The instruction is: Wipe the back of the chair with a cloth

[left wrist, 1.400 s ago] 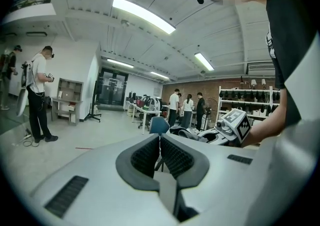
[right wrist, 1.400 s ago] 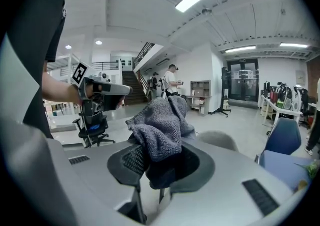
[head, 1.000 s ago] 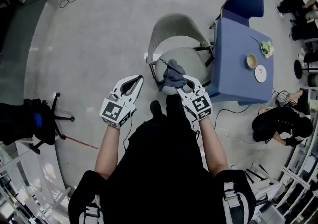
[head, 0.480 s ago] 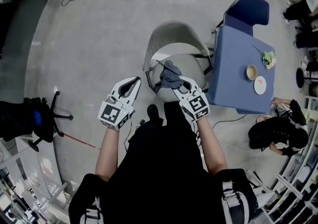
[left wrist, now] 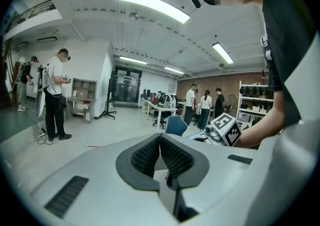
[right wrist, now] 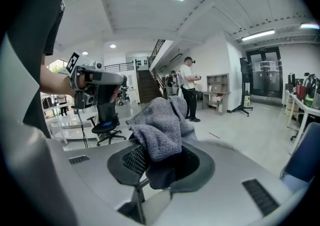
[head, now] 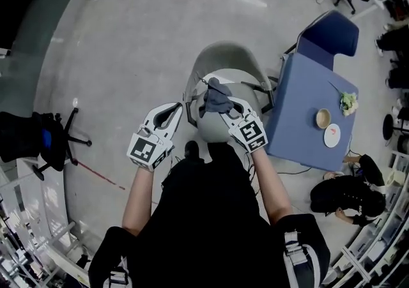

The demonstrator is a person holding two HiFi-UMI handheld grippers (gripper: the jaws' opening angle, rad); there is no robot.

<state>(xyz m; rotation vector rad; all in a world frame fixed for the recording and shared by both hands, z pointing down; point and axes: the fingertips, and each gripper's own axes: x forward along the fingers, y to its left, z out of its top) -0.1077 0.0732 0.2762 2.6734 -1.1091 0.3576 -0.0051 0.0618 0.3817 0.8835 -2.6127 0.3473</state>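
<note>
Cloth clamped in rt claw over chair, prob touching it.

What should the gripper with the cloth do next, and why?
Probably push the right gripper forward until the cloth meets the chair back. Its jaws are shut on the cloth, which seems to hang above the seat, short of the curved back. The left gripper is shut and empty.

A blue table carries a bowl and a plate, with a blue chair at its far end. A black office chair stands well apart on the left.
</note>
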